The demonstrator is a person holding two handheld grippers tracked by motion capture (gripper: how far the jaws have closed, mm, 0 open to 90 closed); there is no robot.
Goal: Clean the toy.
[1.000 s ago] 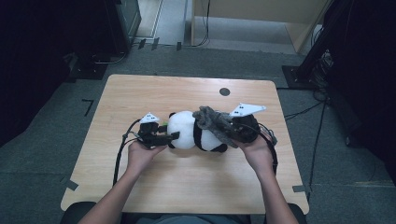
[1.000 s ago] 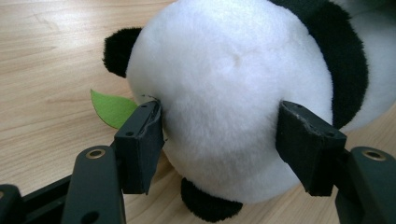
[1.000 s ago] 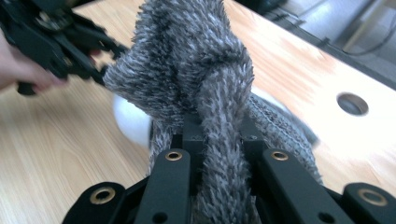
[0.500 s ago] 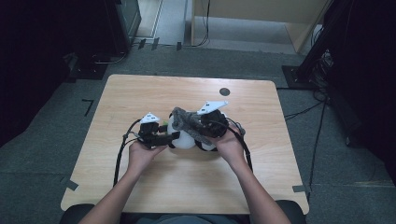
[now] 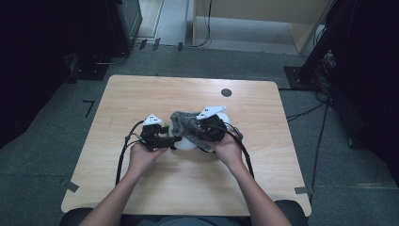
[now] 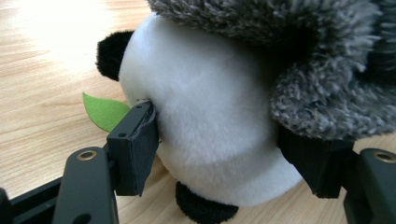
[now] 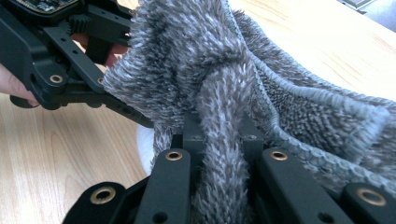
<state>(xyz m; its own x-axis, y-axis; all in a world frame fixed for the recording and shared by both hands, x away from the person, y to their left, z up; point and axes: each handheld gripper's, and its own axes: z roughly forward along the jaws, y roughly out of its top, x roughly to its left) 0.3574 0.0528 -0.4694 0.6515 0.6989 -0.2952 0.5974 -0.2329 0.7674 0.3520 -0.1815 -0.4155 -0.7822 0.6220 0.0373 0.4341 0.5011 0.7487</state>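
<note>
A plush panda [image 6: 210,107], white with black ears and a green leaf [image 6: 105,112], lies at the middle of the table [image 5: 141,94]. My left gripper [image 6: 224,154] is shut on its white body, one jaw pressed in on each side. A shaggy grey cloth [image 7: 224,70] is draped over the panda's top [image 6: 303,56]. My right gripper [image 7: 219,135] is shut on a bunched fold of that cloth. In the high view, the left gripper [image 5: 171,137] and right gripper [image 5: 189,124] meet over the panda [image 5: 186,144], with the cloth [image 5: 181,118] covering most of it.
A small black round mark [image 5: 226,92] sits near the table's far edge. Cables trail from both grippers toward the person. Bare wood lies to the left, to the right and in front of the hands. Dark equipment and cables [image 5: 324,70] stand on the floor beyond.
My right gripper has carried the grey cloth leftward, from the panda's right side to over its top, close to the left gripper. The left gripper has kept its hold and place.
</note>
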